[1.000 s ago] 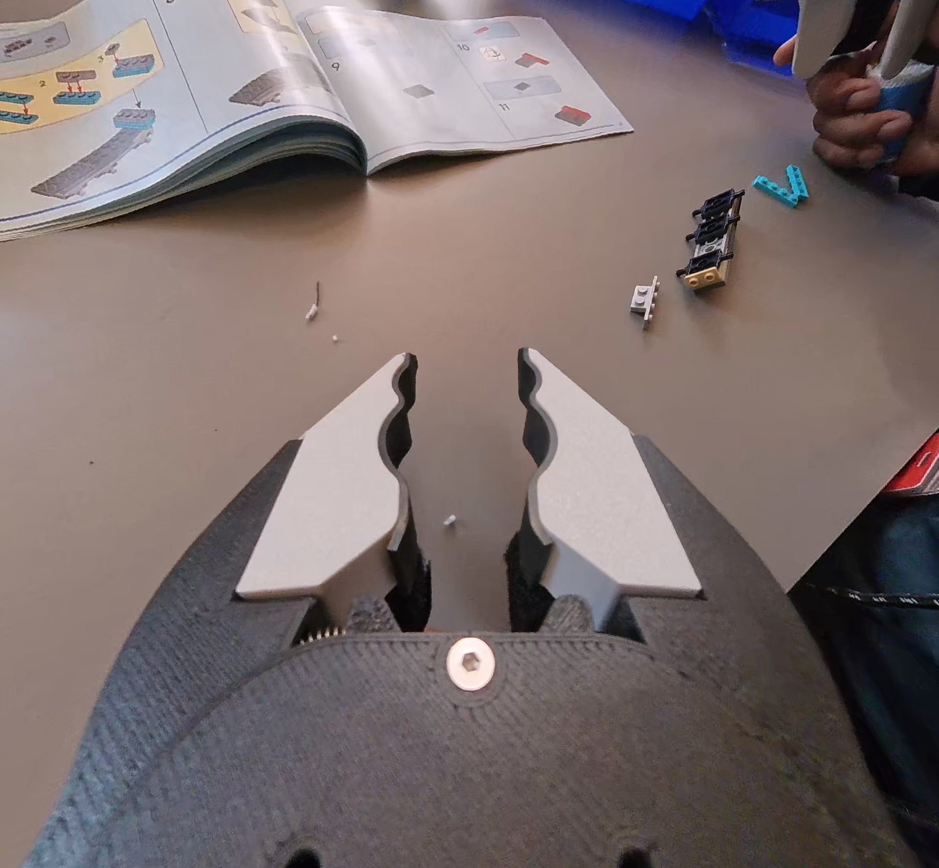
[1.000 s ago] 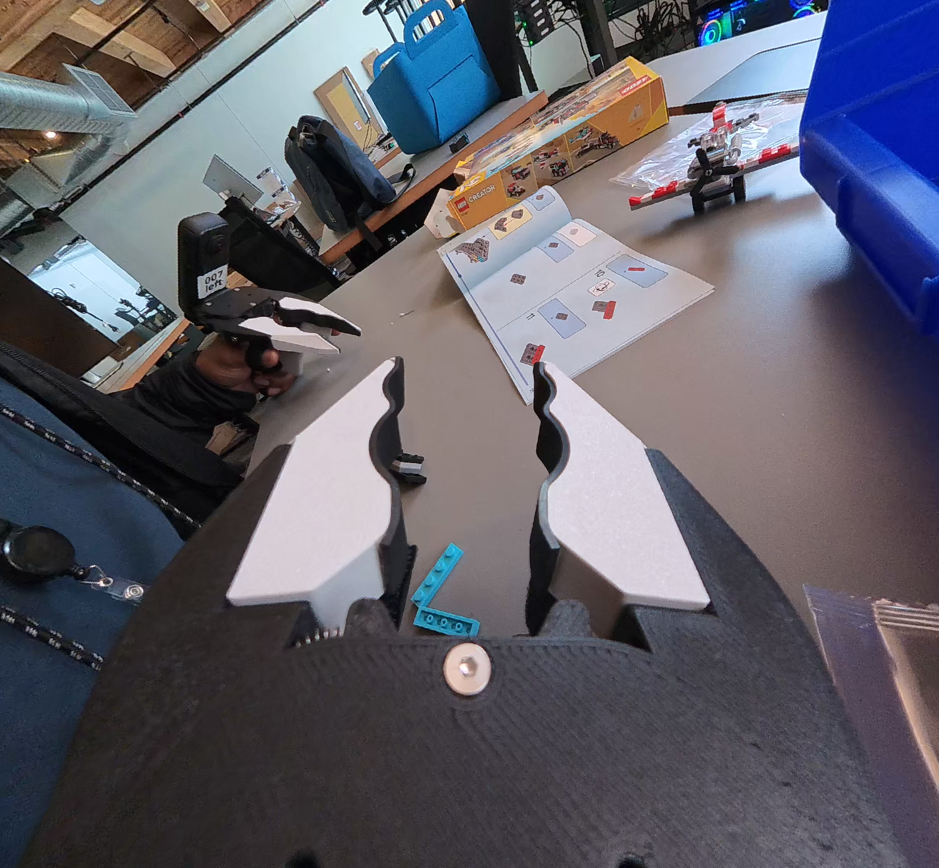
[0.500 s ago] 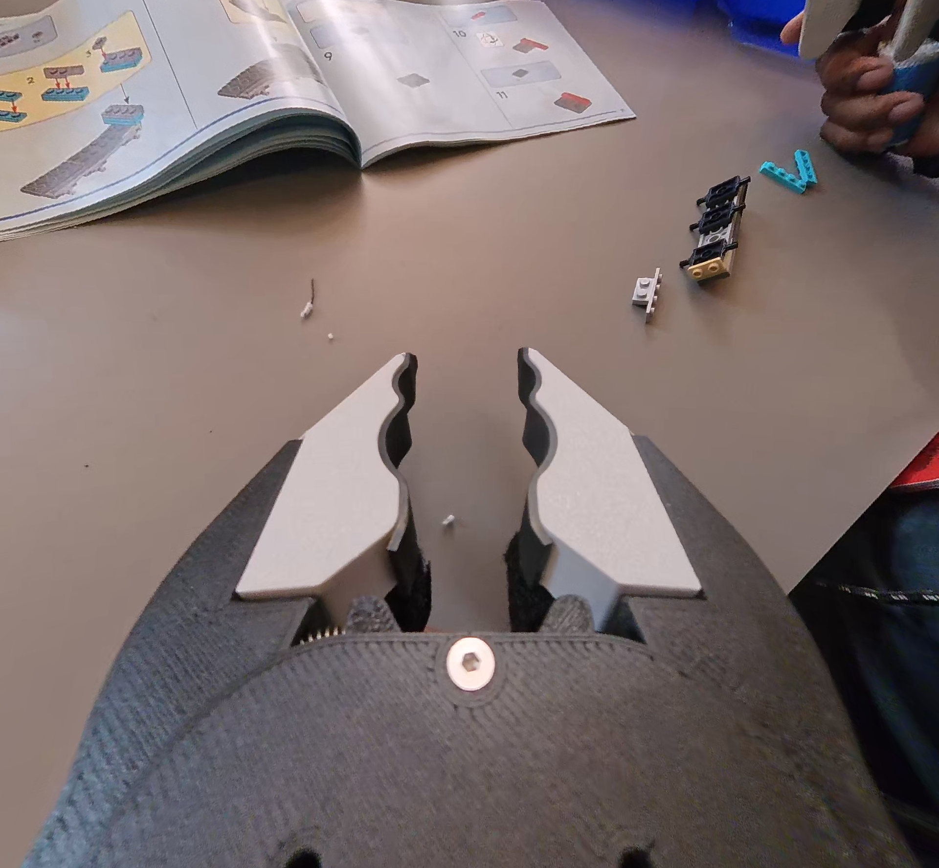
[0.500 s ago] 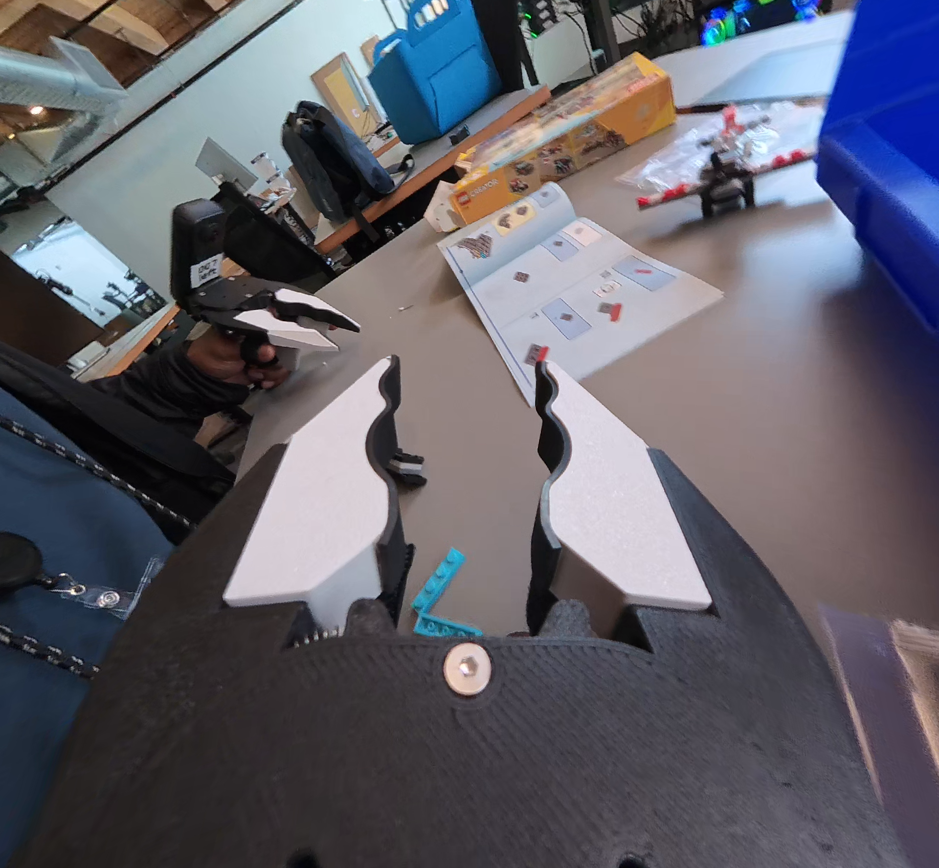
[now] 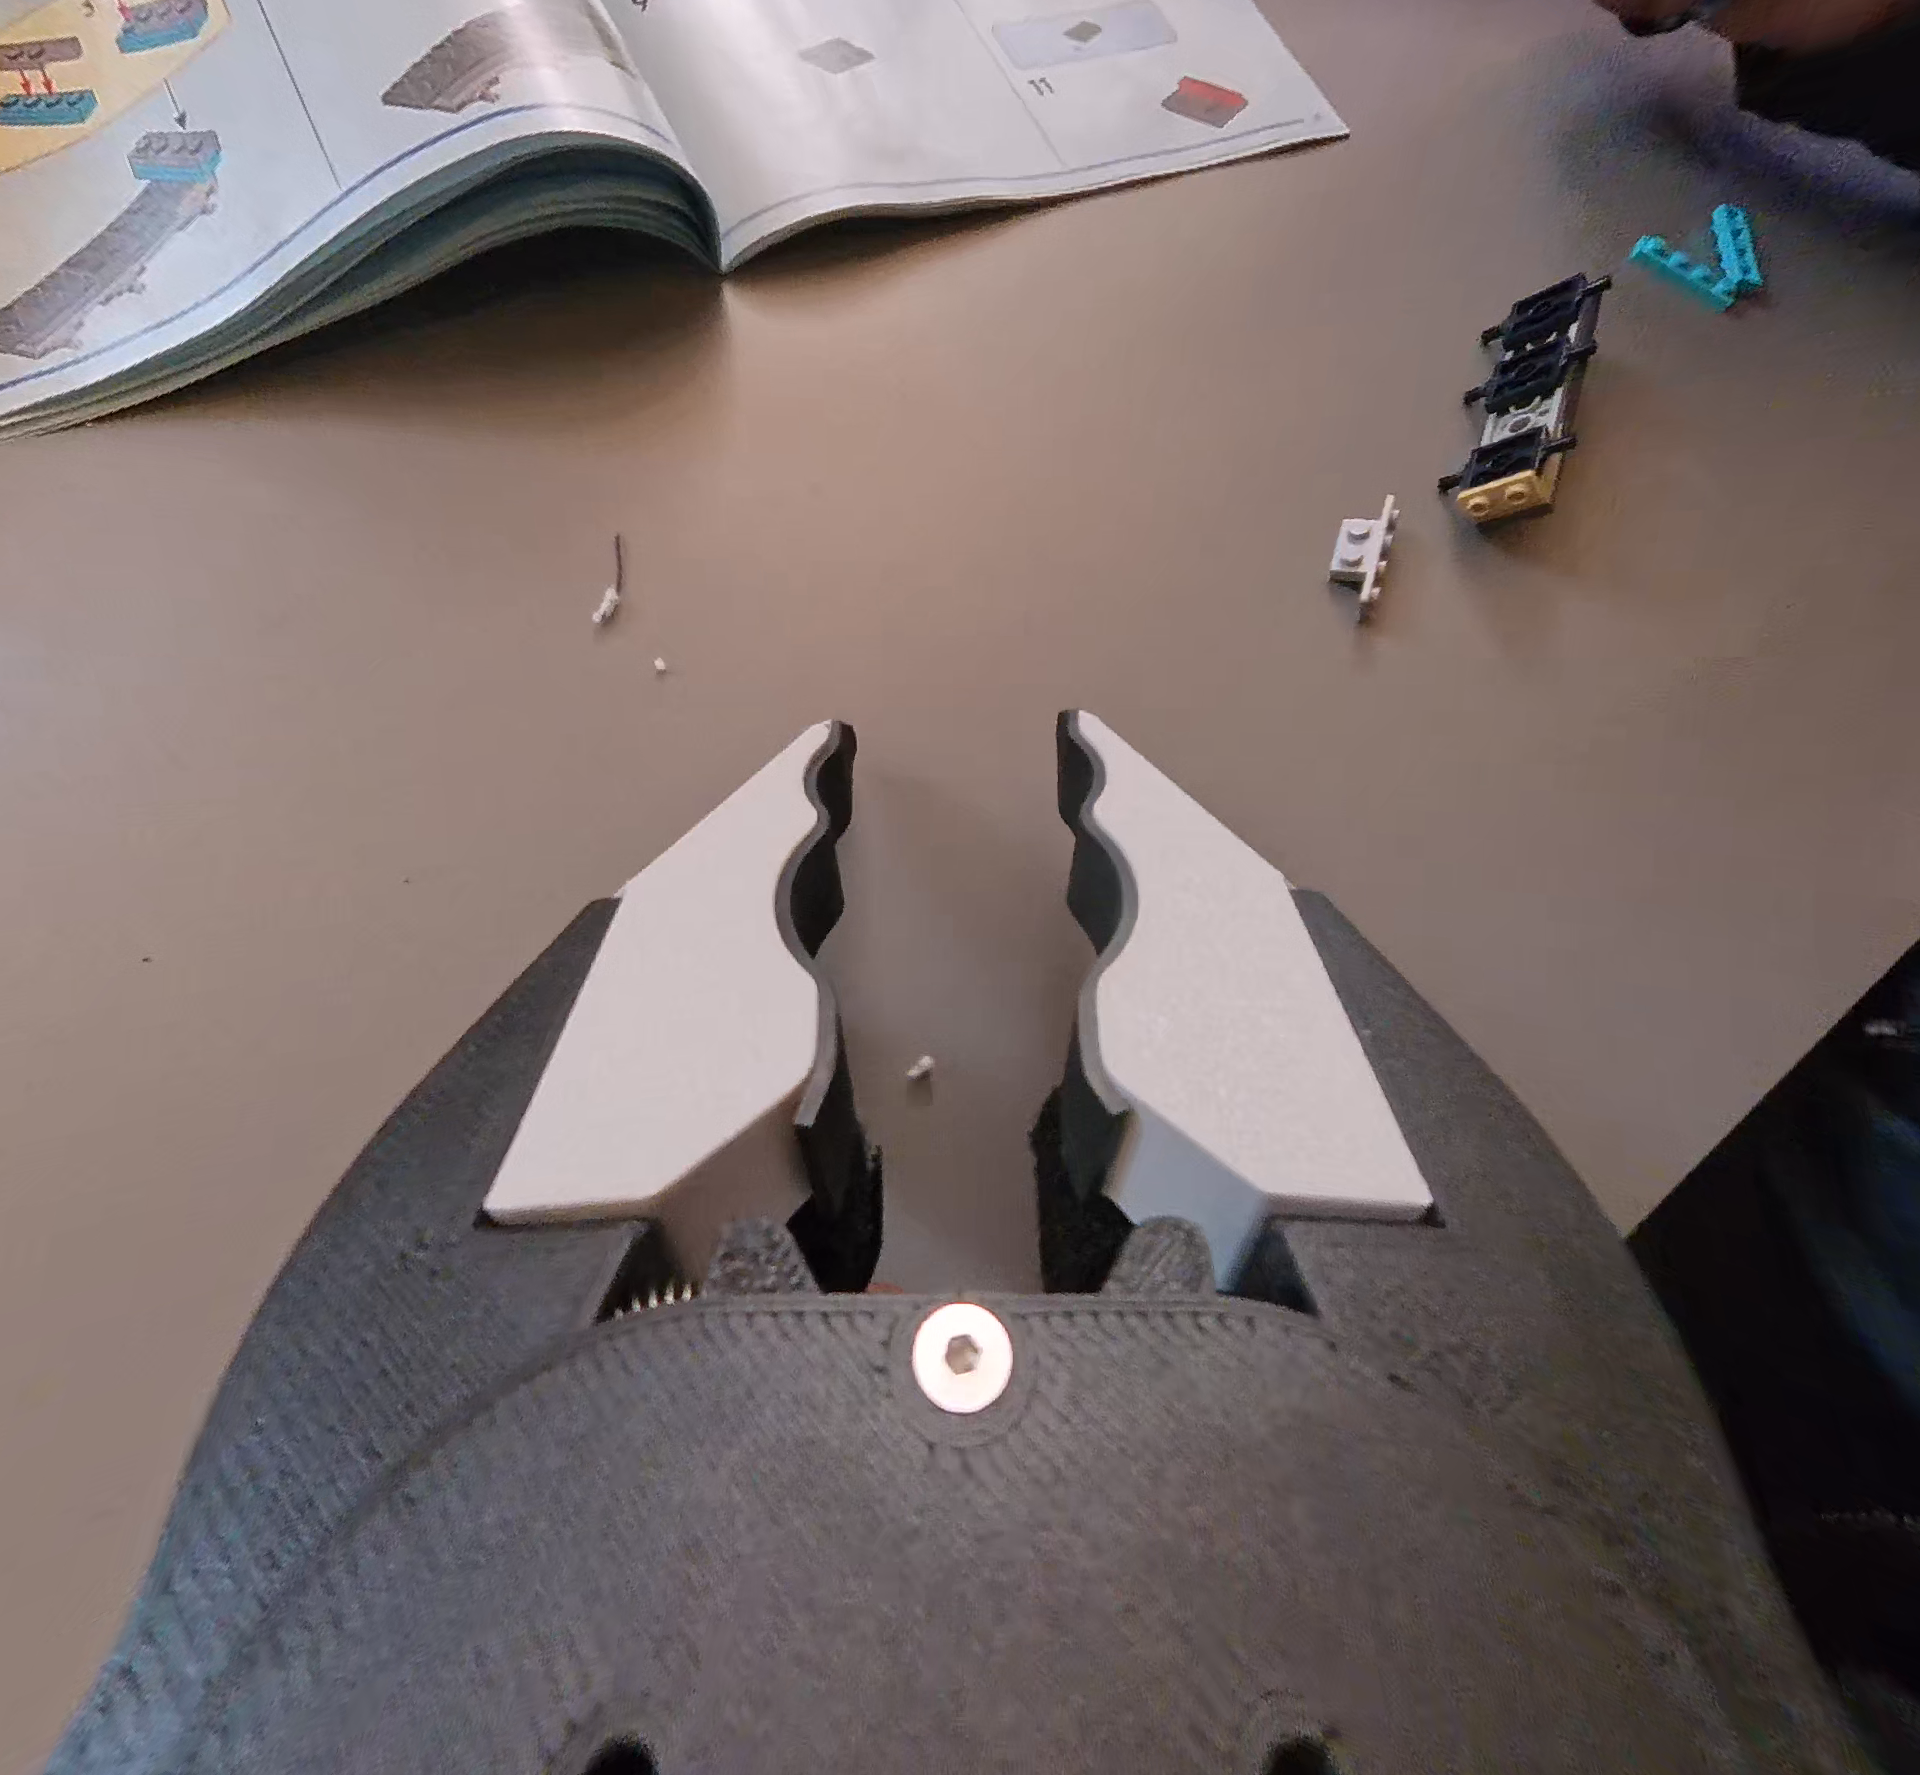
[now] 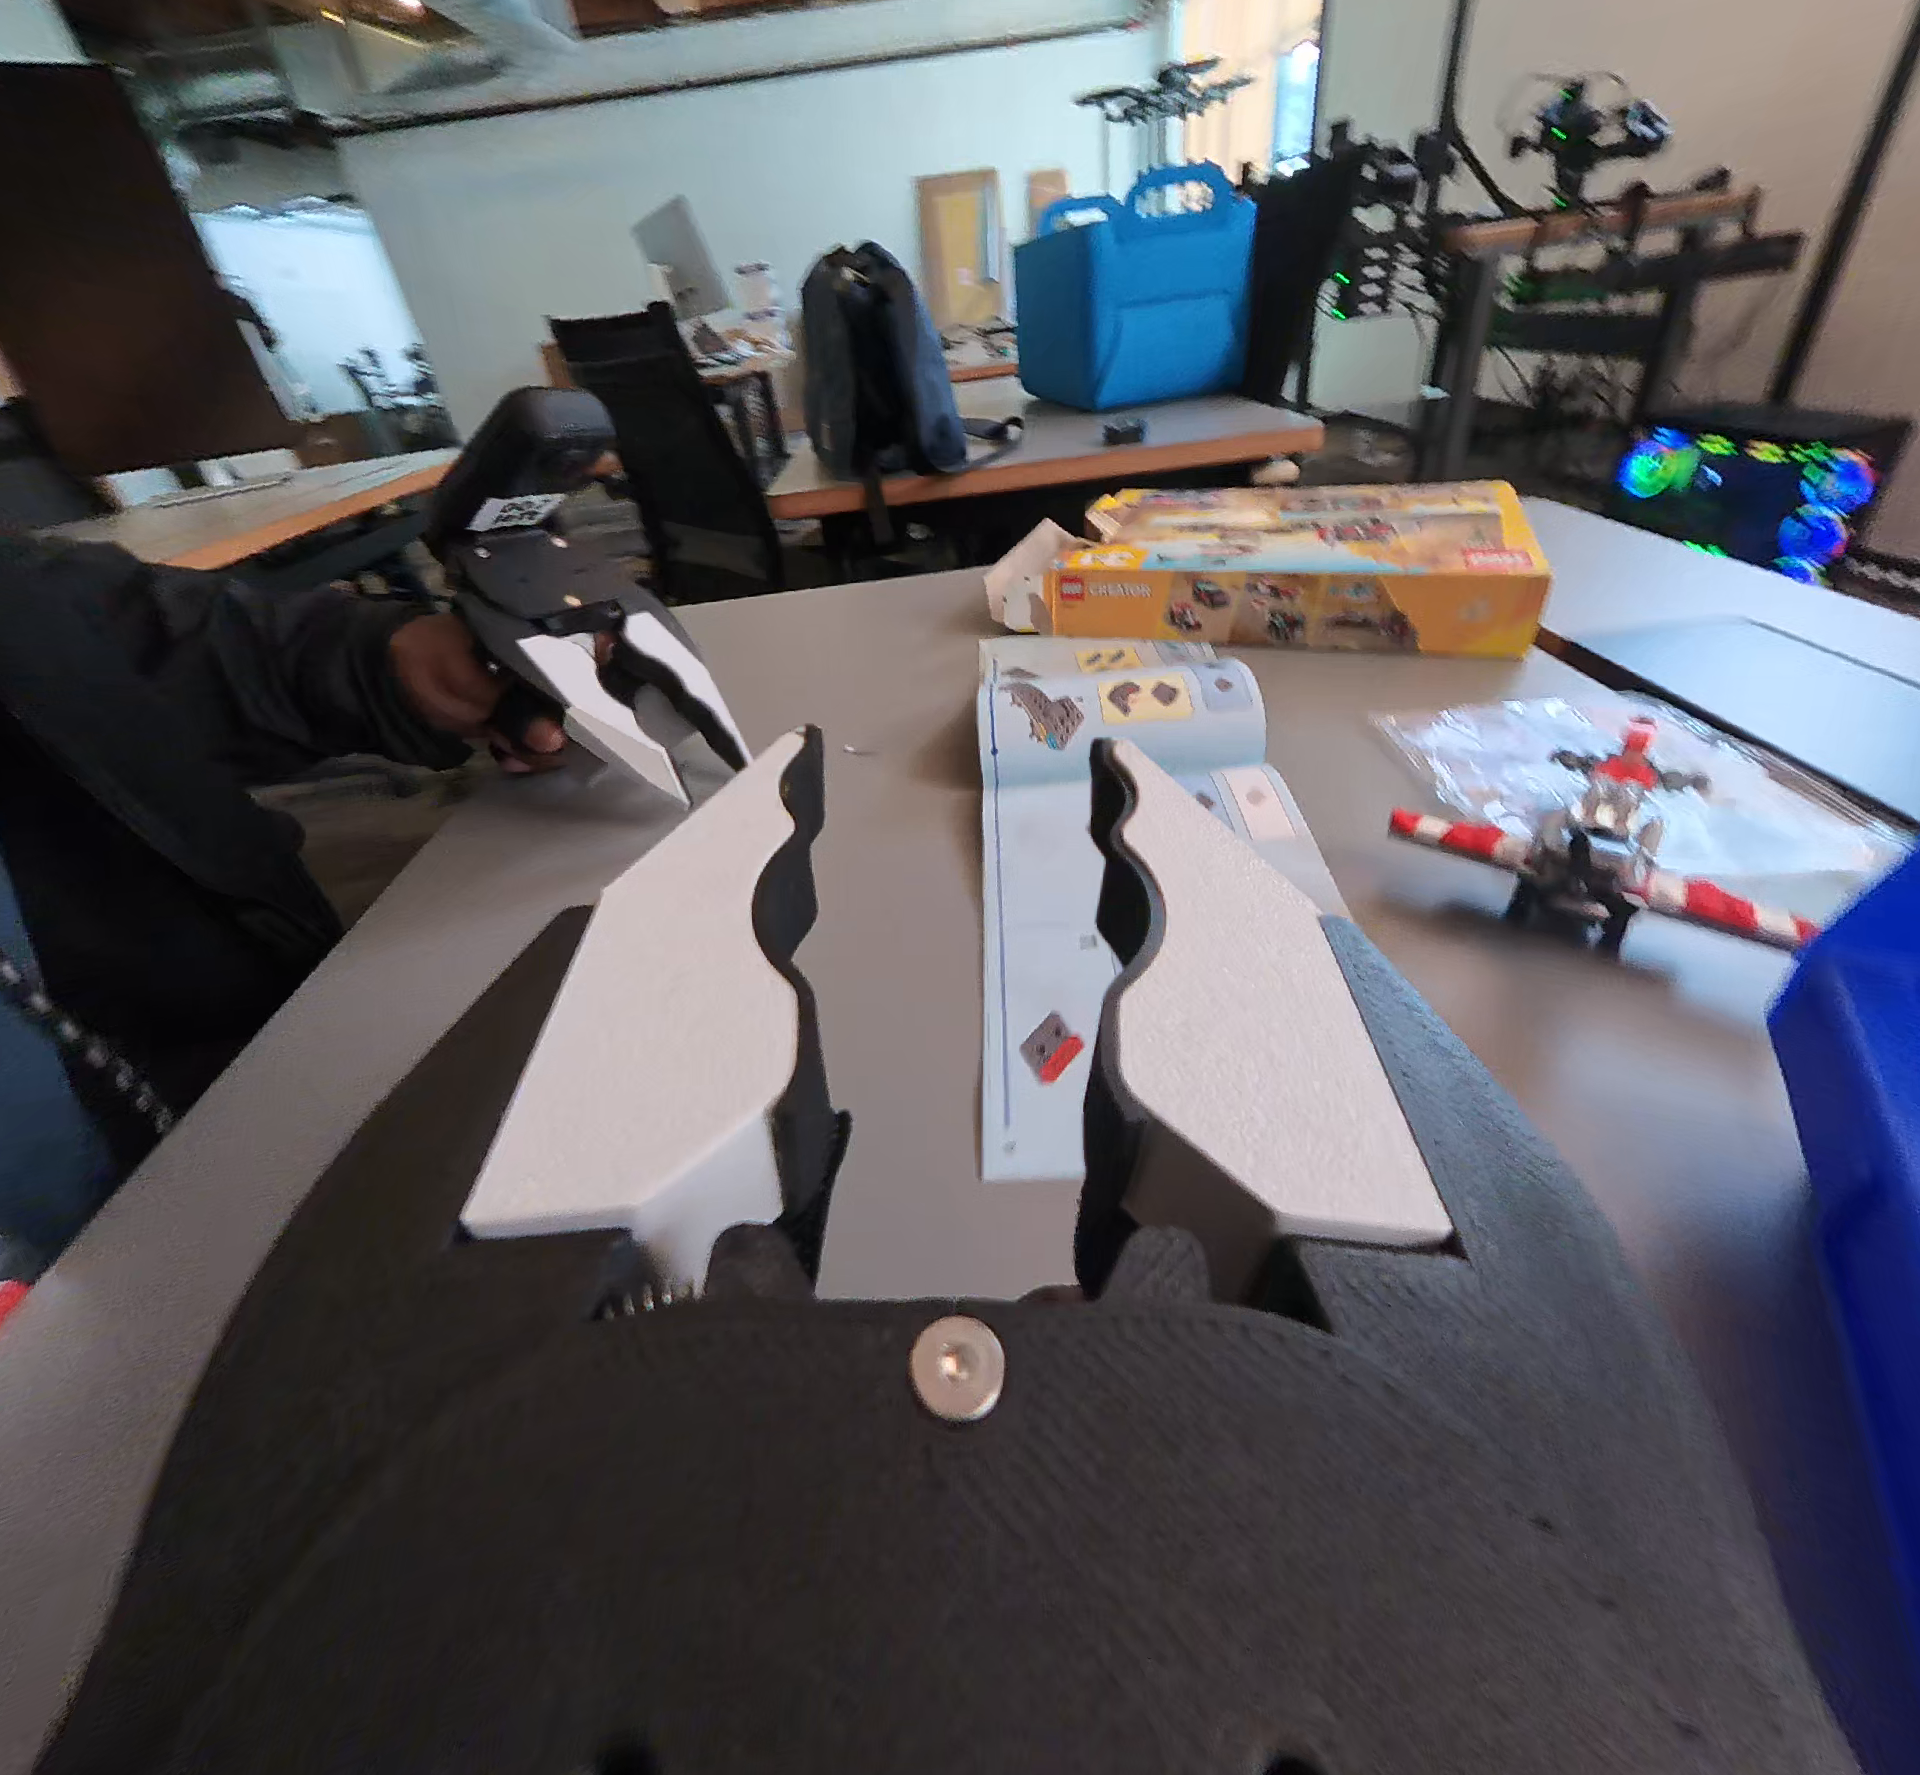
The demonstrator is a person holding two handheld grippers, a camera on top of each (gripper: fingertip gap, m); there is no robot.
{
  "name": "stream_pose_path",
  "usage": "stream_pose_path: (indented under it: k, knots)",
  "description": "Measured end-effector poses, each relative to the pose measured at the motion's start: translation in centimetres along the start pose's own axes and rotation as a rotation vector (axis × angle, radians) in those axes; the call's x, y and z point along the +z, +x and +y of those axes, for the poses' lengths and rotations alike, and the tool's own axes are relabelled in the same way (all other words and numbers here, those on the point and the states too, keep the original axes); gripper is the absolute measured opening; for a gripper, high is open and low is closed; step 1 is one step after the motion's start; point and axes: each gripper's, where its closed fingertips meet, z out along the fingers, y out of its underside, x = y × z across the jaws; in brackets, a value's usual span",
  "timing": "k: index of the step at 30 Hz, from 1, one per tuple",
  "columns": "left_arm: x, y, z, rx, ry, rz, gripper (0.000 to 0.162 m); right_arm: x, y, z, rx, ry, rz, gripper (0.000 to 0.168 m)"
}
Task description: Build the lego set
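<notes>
Both hand-held grippers, left (image 5: 954, 738) and right (image 6: 956, 759), gape empty over bare table (image 5: 312, 790); near edge (image 5: 1766, 1081) seemingly close.

Bare table (image 5: 935, 499) between booklet (image 5: 727, 63) and bricks (image 5: 1517, 406)

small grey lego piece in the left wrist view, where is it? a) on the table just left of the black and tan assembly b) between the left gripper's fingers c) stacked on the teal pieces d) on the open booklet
a: the small grey piece lies on the bare table, just left of the black and tan assembly and apart from it.
</notes>
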Motion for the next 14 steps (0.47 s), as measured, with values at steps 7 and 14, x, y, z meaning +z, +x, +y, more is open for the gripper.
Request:
stream_pose_path:
  k: [7,14]
  knots:
    - [0.1,-0.4,0.1,-0.022,-0.007,-0.018,0.039,-0.5,0.4,-0.4,0.007,0.126,-0.064,0.049]
    - [0.2,-0.6,0.2,-0.041,-0.018,-0.02,0.036,-0.6,0.0,-0.3,0.022,0.122,-0.092,0.048]
